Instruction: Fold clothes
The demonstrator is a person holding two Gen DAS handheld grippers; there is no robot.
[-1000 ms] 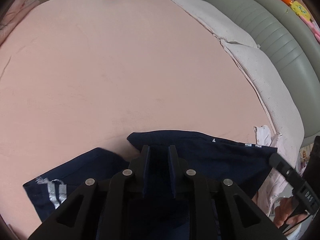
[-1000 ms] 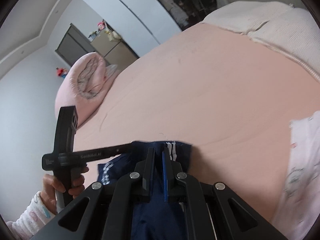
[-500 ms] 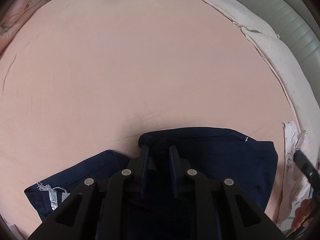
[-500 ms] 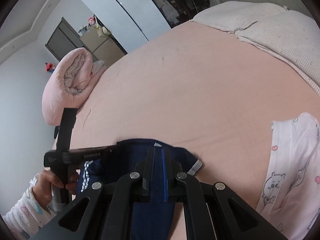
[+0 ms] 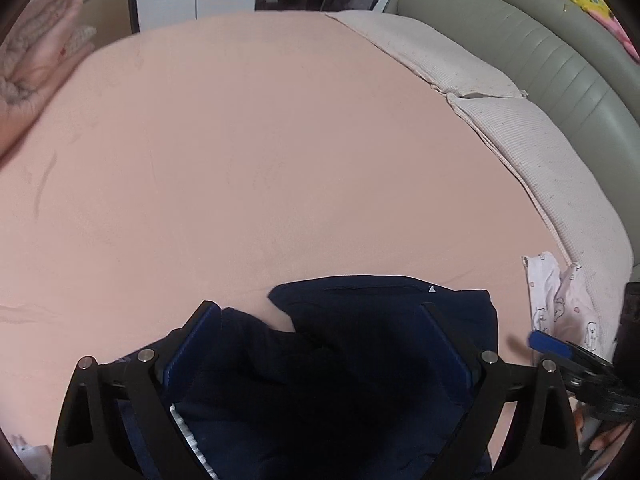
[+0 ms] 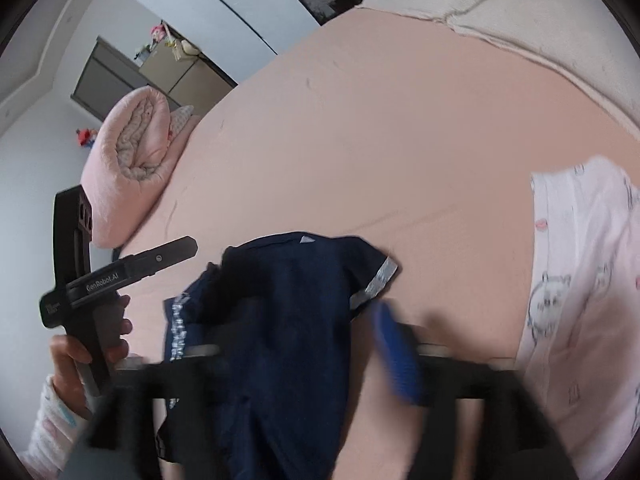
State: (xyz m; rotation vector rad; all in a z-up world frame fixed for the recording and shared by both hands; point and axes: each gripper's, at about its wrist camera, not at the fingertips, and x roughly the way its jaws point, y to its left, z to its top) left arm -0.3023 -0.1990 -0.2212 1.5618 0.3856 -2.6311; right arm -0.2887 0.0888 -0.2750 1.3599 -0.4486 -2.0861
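Observation:
A navy blue garment [image 5: 360,344] with grey reflective stripes lies bunched at the near edge of the pink bed [image 5: 260,160]. It also shows in the right wrist view [image 6: 288,320]. My left gripper [image 5: 320,312] is open, its blue-padded fingers spread wide over the garment. My right gripper [image 6: 296,308] is open and blurred with motion, the navy cloth lying between its fingers. The left tool and the hand holding it show in the right wrist view [image 6: 100,276]. The right tool shows at the right edge of the left wrist view [image 5: 580,364].
A white printed garment [image 6: 580,280] lies on the bed's right, also in the left wrist view [image 5: 556,300]. Cream pillows [image 5: 520,140] line a grey-green headboard [image 5: 540,48]. A rolled pink quilt [image 6: 132,152] sits at the far left of the bed.
Both grippers were shut on the navy garment and have opened wide, letting it drop onto the bed. The right gripper is still moving.

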